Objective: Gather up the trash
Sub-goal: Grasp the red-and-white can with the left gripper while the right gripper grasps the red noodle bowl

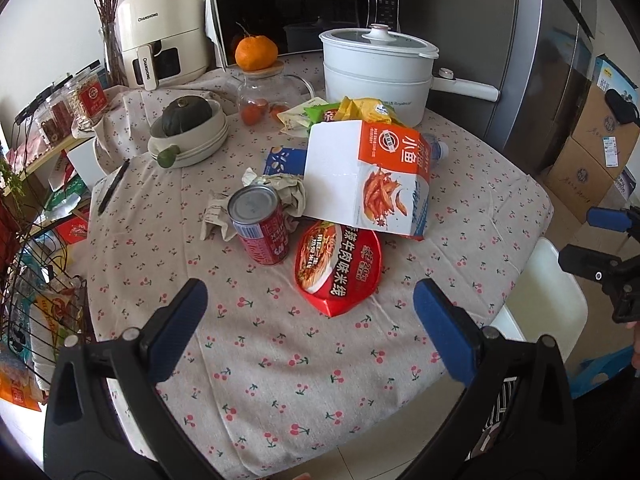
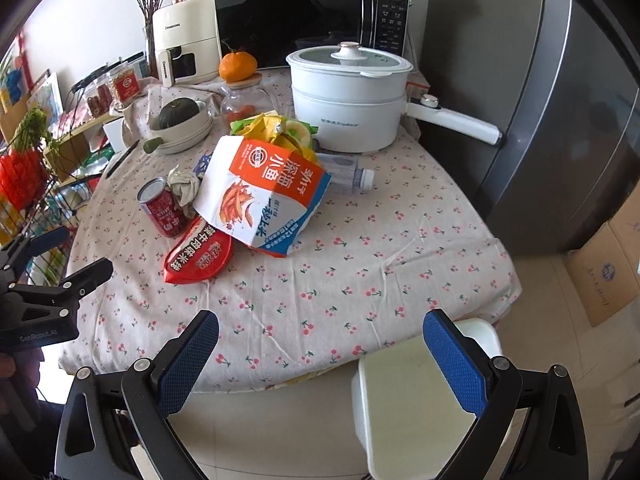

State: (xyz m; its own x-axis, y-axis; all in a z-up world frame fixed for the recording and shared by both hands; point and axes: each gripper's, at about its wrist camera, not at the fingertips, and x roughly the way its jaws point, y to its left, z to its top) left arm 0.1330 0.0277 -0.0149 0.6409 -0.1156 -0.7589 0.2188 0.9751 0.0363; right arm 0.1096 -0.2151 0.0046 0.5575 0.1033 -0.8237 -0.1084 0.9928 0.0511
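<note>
While both claws hover wide apart and empty over the near edge of the cherry-print tablecloth (image 1: 300, 380), the trash pile lies ahead of the left gripper (image 1: 310, 312). Straight ahead, the red noodle-bowl lid (image 1: 338, 270) lies flat, its long axis running away from the claw. Beyond it the orange-and-white snack box (image 1: 368, 178) leans tilted. Ahead-left stands the red can (image 1: 260, 226), upright, touching crumpled paper (image 1: 280, 192). Ahead of the right gripper (image 2: 320, 354), a clear plastic bottle (image 2: 346, 174) lies with its cap pointing right.

Both hand-held grippers, left (image 1: 310, 316) and right (image 2: 320, 344), gape empty.
</note>
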